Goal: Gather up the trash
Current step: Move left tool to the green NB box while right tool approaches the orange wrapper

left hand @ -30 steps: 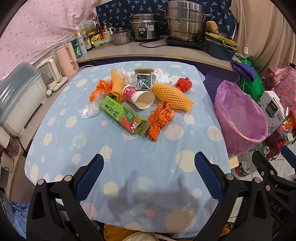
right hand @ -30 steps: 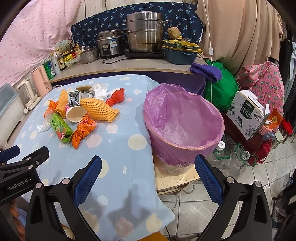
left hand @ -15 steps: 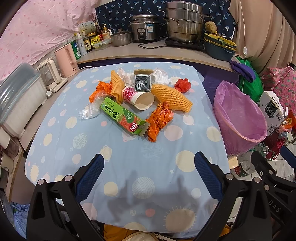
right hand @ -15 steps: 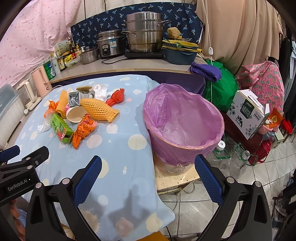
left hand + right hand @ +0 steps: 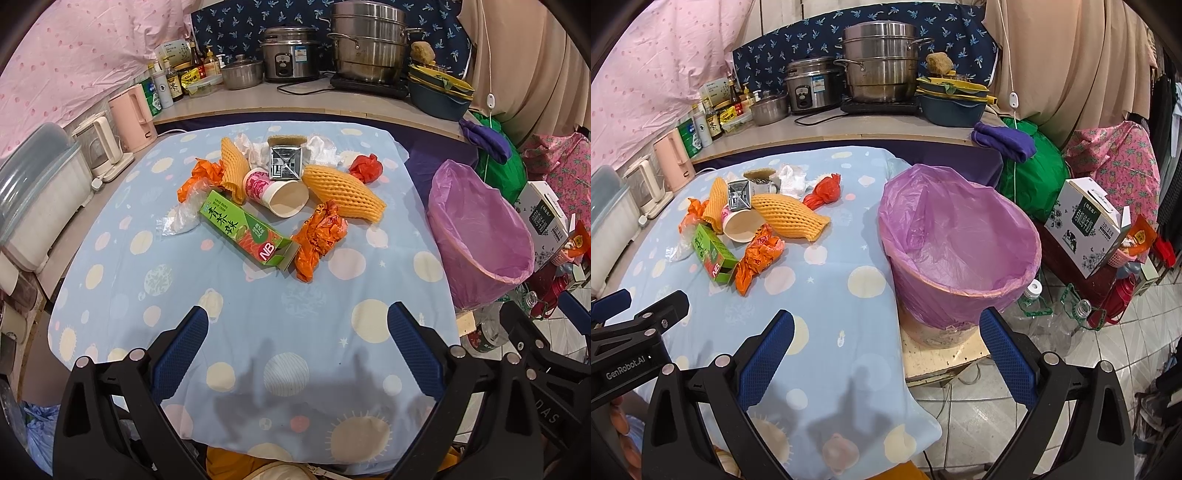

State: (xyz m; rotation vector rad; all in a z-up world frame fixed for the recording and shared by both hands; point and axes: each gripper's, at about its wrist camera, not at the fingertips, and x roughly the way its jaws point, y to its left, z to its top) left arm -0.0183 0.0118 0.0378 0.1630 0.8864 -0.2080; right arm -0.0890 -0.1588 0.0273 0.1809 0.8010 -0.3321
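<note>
A pile of trash lies on the blue dotted table (image 5: 280, 317): a green carton (image 5: 243, 232), an orange wrapper (image 5: 319, 236), a paper cup (image 5: 277, 192), a yellow foam net (image 5: 343, 194), a red bag (image 5: 366, 168) and a silver pouch (image 5: 284, 166). A bin with a purple liner (image 5: 960, 243) stands at the table's right edge. My left gripper (image 5: 295, 343) is open and empty over the table's near side, well short of the pile. My right gripper (image 5: 886, 350) is open and empty at the table's front right corner, in front of the bin.
A counter (image 5: 295, 103) behind the table holds pots, a rice cooker, bottles and kettles. A white milk box (image 5: 1086, 221), a green bag (image 5: 1034, 177) and plastic bottles (image 5: 1034, 295) crowd the floor right of the bin. A lidded white container (image 5: 33, 192) stands left.
Both grippers have stayed almost still; the left view has shifted very slightly. Nothing was taken hold of or moved.
</note>
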